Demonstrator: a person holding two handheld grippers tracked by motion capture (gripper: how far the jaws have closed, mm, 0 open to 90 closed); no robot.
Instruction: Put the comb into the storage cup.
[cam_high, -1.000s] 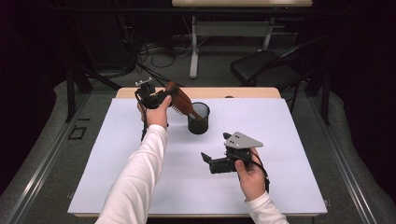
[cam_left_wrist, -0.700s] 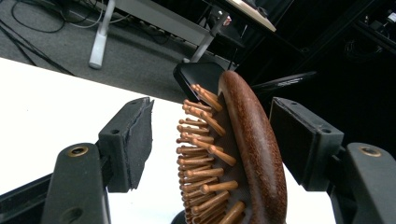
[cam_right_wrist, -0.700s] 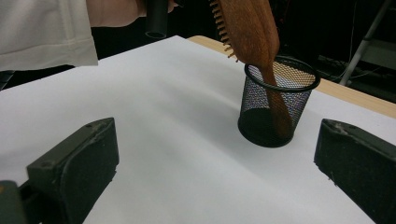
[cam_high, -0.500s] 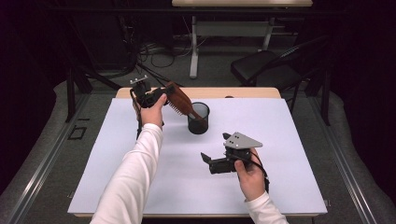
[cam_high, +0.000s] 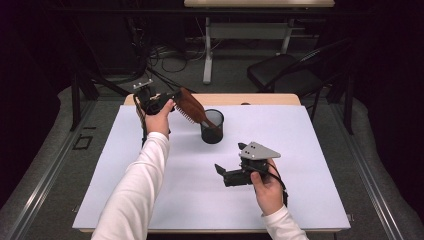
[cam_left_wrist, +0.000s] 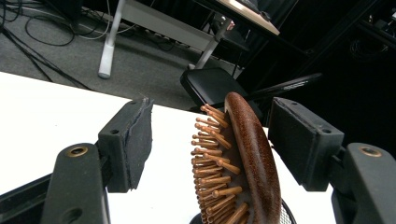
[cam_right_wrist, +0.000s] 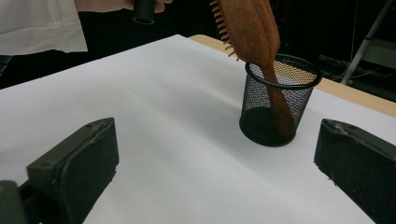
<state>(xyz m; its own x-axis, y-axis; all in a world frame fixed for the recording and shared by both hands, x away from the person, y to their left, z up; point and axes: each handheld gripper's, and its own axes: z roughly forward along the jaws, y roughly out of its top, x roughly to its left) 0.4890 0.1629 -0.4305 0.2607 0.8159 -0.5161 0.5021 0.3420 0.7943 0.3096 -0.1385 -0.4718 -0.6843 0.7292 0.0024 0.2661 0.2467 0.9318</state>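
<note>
Brown wooden paddle hairbrush w/ wooden bristle pins (cam_high: 192, 107): handle end down inside small black wire-mesh pencil cup (cam_high: 212, 127), head leaning up and out toward far-left corner of table. In right gripper view, handle seen thru mesh, reaching cup floor; back of brush resting against rim. Pins pointing down-left in high view.

Cup upright on white sheet covering tabletop (cam_high: 300, 165), near far middle of sheet; light wood table edge (cam_high: 270, 99) showing just behind.

Left gripper (cam_left_wrist: 212, 140) up at brush head, raised off table, person's left hand (cam_high: 158, 119) (white sleeve) around its body. Jaws spread either side of head in left gripper view: gap visible btwn left pad (cam_left_wrist: 137, 140) and pin tips, narrower gap btwn right pad (cam_left_wrist: 299, 140) and polished back. No pinch on brush, pads not pressing; jaws have just been opening a bit, brush head standing btwn them.

Right gripper (cam_high: 221, 171) low over sheet, near-right of cup, well apart from it, held in right hand (cam_high: 267, 187); grey three-cornered plate on top. Jaws spread wide (right gripper view: both black pads far apart at frame edges, nothing btwn but bare sheet), pointed toward cup.

Beyond table: dark floor, cables, black chair (cam_high: 285, 75), legs of second table.
</note>
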